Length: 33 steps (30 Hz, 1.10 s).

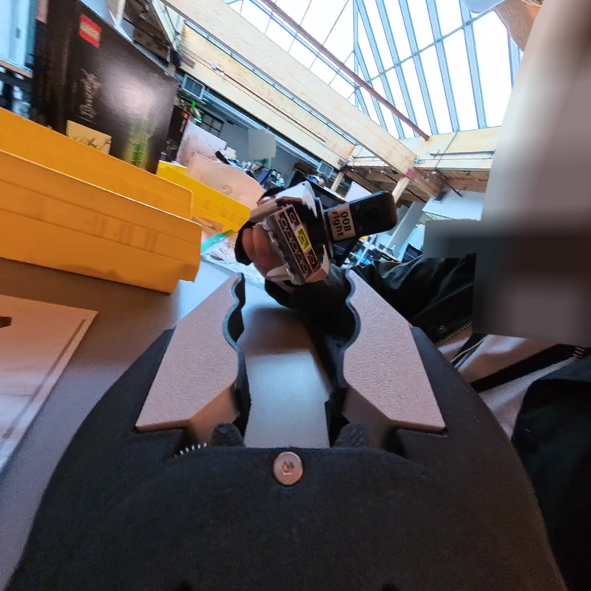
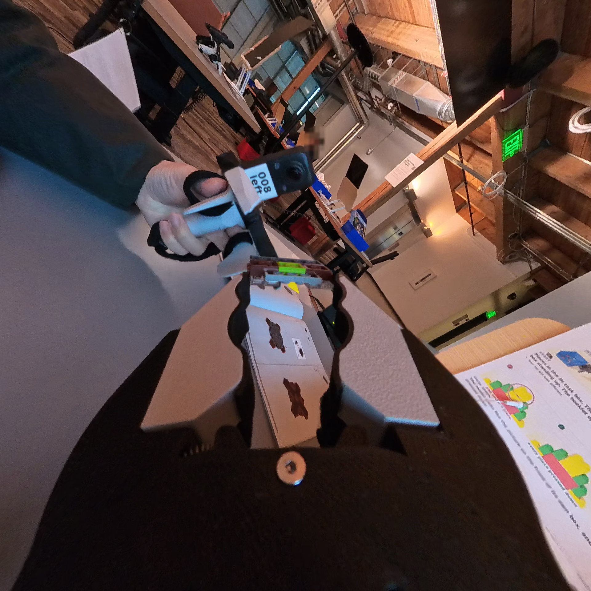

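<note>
My right gripper (image 2: 289, 281) is shut on a small brick assembly (image 2: 289, 270) of brown, grey and lime-green pieces, gripped across its ends at the fingertips and held in the air. The same assembly (image 1: 299, 244) shows in the left wrist view, clamped between the right gripper's white fingers (image 1: 302, 193), with a hand behind it. My left gripper (image 1: 294, 281) is open and empty, low over the grey table (image 1: 281, 367), pointing at the assembly a short way off. A hand (image 2: 166, 198) holds the left gripper's handle, just behind the assembly.
Stacked yellow trays (image 1: 96, 224) and a tall black box (image 1: 105, 92) stand on the left. A white booklet (image 2: 287, 383) with brown model pictures lies under the right gripper. A printed sheet (image 2: 543, 431) with coloured brick drawings lies at the right. The person's dark sleeve (image 1: 431, 287) crosses the table. My two grippers' fingertips are within a few centimetres of each other.
</note>
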### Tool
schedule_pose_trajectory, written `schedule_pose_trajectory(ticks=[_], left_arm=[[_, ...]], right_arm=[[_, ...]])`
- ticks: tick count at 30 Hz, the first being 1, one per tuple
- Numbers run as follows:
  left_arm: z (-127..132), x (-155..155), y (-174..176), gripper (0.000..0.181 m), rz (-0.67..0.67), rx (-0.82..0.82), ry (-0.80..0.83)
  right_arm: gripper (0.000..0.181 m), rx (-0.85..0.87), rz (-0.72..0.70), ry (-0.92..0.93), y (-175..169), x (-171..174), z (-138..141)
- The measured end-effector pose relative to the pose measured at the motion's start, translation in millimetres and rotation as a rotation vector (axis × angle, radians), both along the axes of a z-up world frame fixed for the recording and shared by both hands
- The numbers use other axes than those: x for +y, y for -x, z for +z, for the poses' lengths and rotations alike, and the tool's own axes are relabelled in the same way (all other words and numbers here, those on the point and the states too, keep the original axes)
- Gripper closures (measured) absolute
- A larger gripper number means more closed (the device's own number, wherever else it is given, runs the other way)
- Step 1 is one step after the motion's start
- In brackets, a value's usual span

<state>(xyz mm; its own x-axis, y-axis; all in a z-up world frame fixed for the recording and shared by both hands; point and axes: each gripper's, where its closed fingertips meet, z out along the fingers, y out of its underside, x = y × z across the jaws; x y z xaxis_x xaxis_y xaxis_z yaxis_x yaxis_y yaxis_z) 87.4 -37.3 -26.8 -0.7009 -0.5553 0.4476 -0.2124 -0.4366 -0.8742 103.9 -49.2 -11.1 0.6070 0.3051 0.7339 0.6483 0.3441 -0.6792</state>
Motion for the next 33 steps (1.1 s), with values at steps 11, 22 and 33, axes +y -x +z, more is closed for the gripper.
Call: schedule_pose_trajectory(ticks=[11, 22, 33], left_arm=[[-1.2, -19.3, 1.9, 0.172, -0.157, 0.054, 0.140], [-45.7, 15.7, -25.5, 0.173, 0.353, 0.059, -0.563], [-74.2, 9.5, -28.8, 0.173, 0.329, 0.112, -0.719]], right_arm=[[0.130, -0.038, 0.090, 0.046, 20.2, -2.3, -16.6], [0.151, 0.231, 0.038, 0.418, -16.7, 17.1, -50.1], [0.165, 0.014, -0.021, 0.402, -12.4, 18.2, -71.6]])
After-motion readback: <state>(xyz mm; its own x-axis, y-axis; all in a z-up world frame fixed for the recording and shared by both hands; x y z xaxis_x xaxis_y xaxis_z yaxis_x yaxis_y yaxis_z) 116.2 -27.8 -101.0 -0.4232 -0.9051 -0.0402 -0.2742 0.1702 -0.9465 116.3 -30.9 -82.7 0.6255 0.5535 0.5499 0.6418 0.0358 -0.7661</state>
